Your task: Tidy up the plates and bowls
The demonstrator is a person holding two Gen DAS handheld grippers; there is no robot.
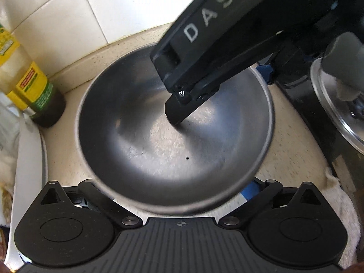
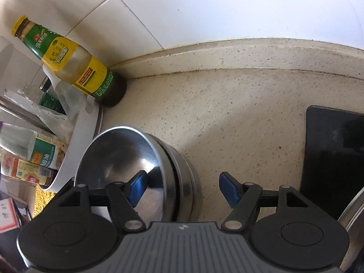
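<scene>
A steel bowl [image 1: 159, 141] fills the left wrist view and rests on the speckled counter [image 1: 291, 122]. In the right wrist view the bowl [image 2: 118, 154] leans nested in a second steel bowl [image 2: 186, 182]. My right gripper [image 2: 184, 188] is open astride their right wall. Its left blue pad [image 2: 138, 186] is inside the top bowl, its right pad [image 2: 229, 188] outside, and neither touches the metal. From the left wrist, the right gripper [image 1: 218, 91] reaches in from the upper right. My left gripper [image 1: 168, 195] is spread wide, and the bowl's near rim hides most of its fingers.
A sauce bottle [image 2: 75, 61] with a yellow and green label stands in the corner by the tiled wall [image 2: 204, 11]. A black hob [image 2: 334, 154] lies to the right. A steel lid [image 1: 336, 104] and a white cloth [image 1: 341, 204] are at right. A white dish [image 2: 75, 141] and more bottles [image 2: 34, 152] crowd the left.
</scene>
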